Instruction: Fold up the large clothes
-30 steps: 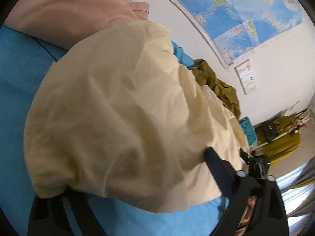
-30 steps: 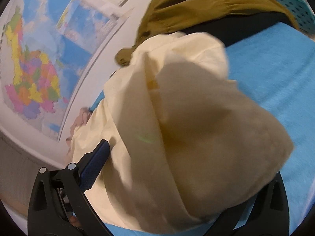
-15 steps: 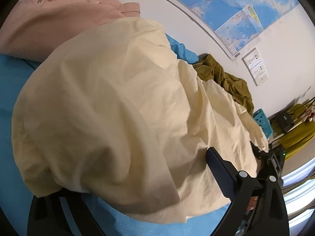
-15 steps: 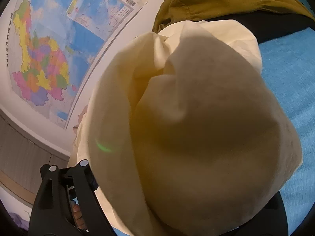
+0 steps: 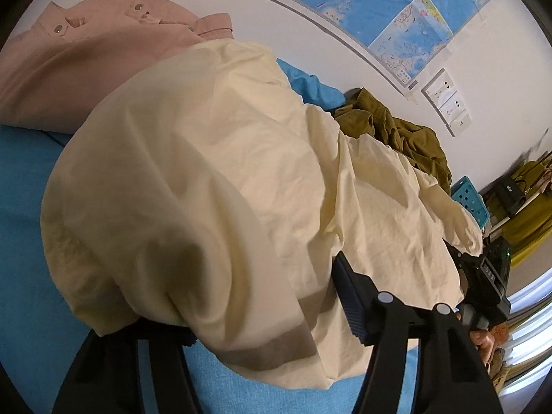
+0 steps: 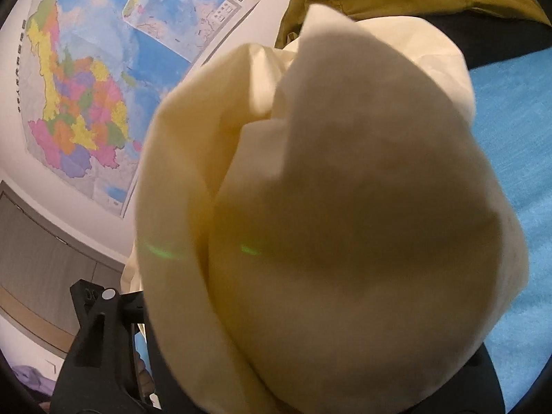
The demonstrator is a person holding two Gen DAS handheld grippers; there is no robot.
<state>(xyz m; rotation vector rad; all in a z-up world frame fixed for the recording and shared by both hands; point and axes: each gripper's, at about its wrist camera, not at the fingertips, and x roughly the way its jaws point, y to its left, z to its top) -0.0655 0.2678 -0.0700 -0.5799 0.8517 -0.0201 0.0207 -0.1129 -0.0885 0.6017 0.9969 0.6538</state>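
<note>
Lying nearest in both views, one cream garment (image 5: 220,179), large and crumpled, was heaped on a blue surface (image 5: 24,227) that could not be told as bed or worktop.

Left tool (image 5: 262,314): black frame, one dark ribbed finger (image 5: 348,296) showing at the right, the other buried under the cloth. A thick fold of the cream garment sat between the jaws, which were closing; whether the pads yet pressed the cloth could not be told.

Right tool (image 6: 276,362): only the black left frame and a dark patch at lower right showed, the rest covered by a blurred bulge of the same garment (image 6: 345,224). Cloth lay between the jaws, which were likewise closing; its grip could not be told. In the left view this tool appeared past the garment's far right edge (image 5: 483,276), with part of a hand (image 5: 483,341) on it.

Behind the garment, left: one pink garment (image 5: 79,62) with snap buttons, lying against the wall.

Behind the garment, right: one olive-green garment (image 5: 396,134), rumpled, touching the cream cloth's far edge; something dark lay beneath it in the right view.

Beyond that: one turquoise perforated basket (image 5: 471,200).

On the white wall: one large coloured map (image 6: 86,103), one smaller map sheet (image 5: 410,31) beside it, and one white socket panel (image 5: 446,101).
</note>
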